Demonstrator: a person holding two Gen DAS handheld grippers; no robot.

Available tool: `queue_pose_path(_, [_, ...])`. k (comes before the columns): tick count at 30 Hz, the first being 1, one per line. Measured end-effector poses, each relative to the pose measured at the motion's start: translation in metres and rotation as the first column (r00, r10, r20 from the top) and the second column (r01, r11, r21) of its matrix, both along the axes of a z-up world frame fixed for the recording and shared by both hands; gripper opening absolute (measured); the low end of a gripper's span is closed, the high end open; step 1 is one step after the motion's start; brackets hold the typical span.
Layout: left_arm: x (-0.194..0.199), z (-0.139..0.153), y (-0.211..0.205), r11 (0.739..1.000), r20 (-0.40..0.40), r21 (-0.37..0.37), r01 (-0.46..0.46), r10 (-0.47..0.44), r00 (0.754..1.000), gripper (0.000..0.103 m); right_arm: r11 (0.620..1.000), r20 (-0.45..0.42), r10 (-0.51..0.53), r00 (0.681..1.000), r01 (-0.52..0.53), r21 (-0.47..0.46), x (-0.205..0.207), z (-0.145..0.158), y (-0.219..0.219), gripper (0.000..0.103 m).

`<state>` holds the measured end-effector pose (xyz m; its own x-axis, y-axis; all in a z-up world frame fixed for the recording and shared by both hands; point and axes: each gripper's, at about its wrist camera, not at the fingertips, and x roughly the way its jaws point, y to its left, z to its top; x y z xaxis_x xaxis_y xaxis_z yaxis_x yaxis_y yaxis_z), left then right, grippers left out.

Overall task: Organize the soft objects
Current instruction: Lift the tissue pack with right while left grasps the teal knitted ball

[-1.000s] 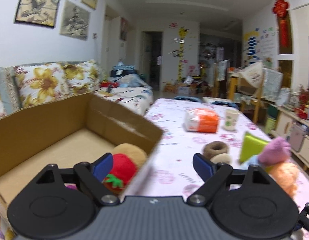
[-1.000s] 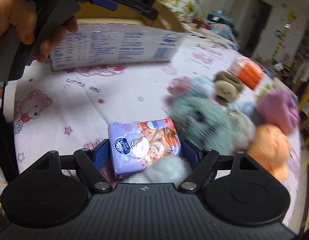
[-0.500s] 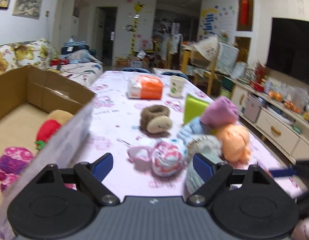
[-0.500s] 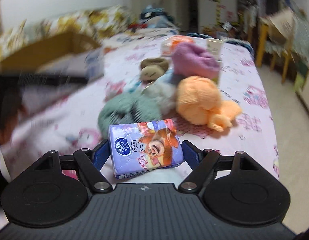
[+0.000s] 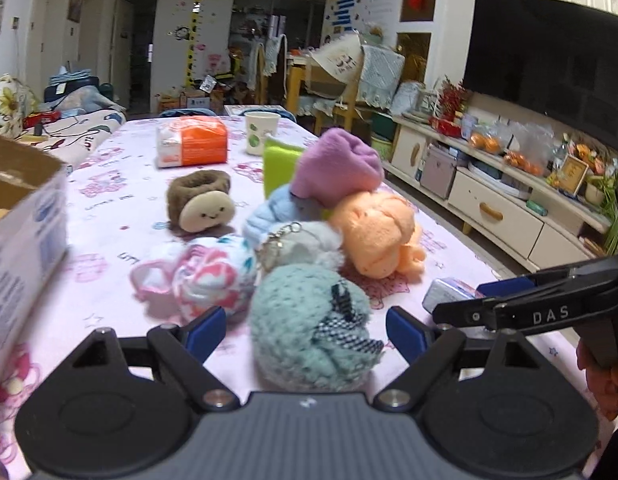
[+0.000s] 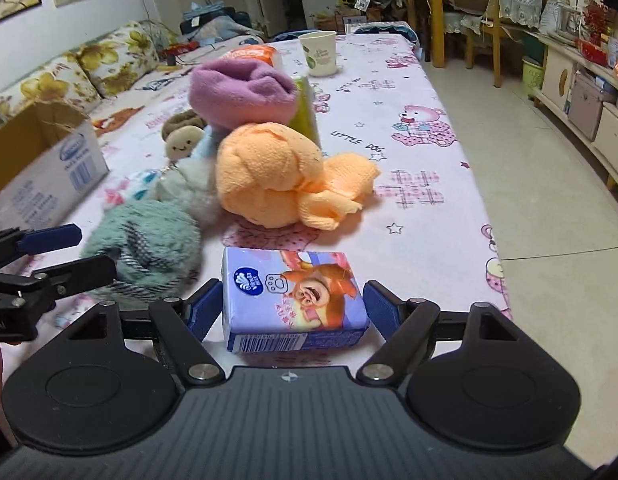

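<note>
A pile of soft things lies on the pink tablecloth: a teal fuzzy ball (image 5: 309, 328), a pink-and-white ball (image 5: 213, 276), an orange cloth bundle (image 5: 375, 236), a purple bundle (image 5: 337, 168), a grey keychain plush (image 5: 301, 244) and a brown smiling plush (image 5: 201, 204). My left gripper (image 5: 305, 326) is open around the teal ball (image 6: 145, 244). My right gripper (image 6: 295, 308) is shut on a purple tissue pack (image 6: 295, 300), just above the table beside the orange bundle (image 6: 277, 176).
The cardboard box (image 5: 25, 224) stands at the left; it also shows in the right wrist view (image 6: 49, 160). An orange tissue packet (image 5: 191, 146), a paper cup (image 5: 261, 132) and a green sponge (image 5: 279, 164) sit farther back. The table edge (image 6: 489, 216) runs along the right.
My left gripper swung from the box to the pile and now straddles the teal ball. My right gripper turned right with the tissue pack still in it.
</note>
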<state>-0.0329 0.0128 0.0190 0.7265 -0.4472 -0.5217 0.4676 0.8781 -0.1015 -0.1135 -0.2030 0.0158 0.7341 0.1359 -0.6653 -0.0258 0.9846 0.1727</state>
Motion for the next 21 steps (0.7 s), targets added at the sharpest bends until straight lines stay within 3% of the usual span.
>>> queue_pose_path(7, [0.02, -0.012, -0.01, 1.0, -0.049, 0.013, -0.008, 0.009, 0.999, 0.085, 1.0, -0.029, 0.017, 0.999, -0.018, -0.022, 0.024, -0.011, 0.002, 0.101])
queue_pose_path(11, [0.027, -0.016, -0.012, 1.0, -0.075, 0.01, -0.009, 0.01, 0.997, 0.073, 0.997, -0.039, 0.03, 0.999, -0.033, -0.068, 0.028, -0.015, 0.011, 0.103])
queue_pose_path(15, [0.028, -0.016, -0.013, 1.0, -0.075, 0.0, 0.005, -0.005, 0.997, 0.068, 0.992, -0.034, 0.038, 0.999, -0.041, -0.117, 0.03, -0.018, 0.018, 0.103])
queue_pose_path(21, [0.028, -0.014, -0.012, 1.0, -0.086, -0.008, 0.007, -0.007, 0.996, 0.063, 0.984, -0.025, 0.033, 0.999, -0.037, -0.173, 0.032, -0.019, 0.022, 0.094])
